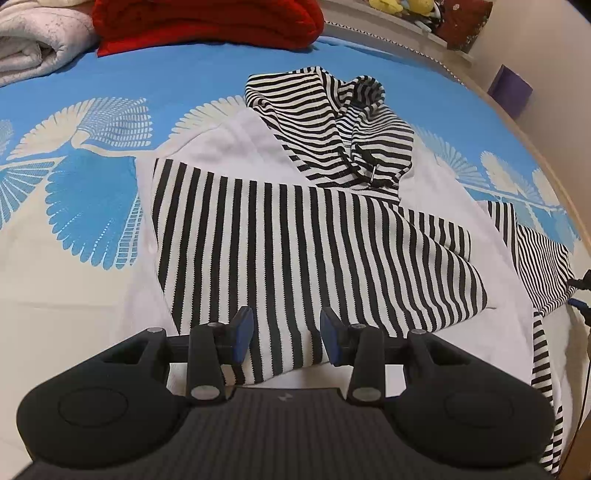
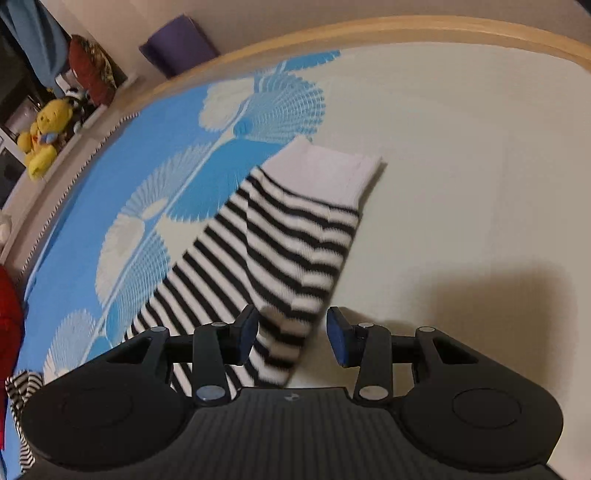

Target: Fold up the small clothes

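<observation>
We see both views evenly and fairly brightly lit by soft indoor light, with no glare. In the right wrist view the right tongs (image 2: 292, 334) cast a broad, soft-edged shadow (image 2: 480, 310) on the cream part of the bed (image 2: 461, 147), and the striped sleeve (image 2: 280, 251) is smeared by motion blur. The left wrist view is sharp, though fisheye distortion bows the bed's edges in both.

You are working in a home bedroom: a bed with a blue and cream floral bedspread (image 1: 110, 206) fills the scene, edged by a pale wooden frame (image 2: 406, 31). At its far end you see a red blanket (image 1: 207, 22) beside a rolled white one (image 1: 37, 40), and yellow plush toys (image 2: 42, 140) sit on a ledge beyond.
</observation>
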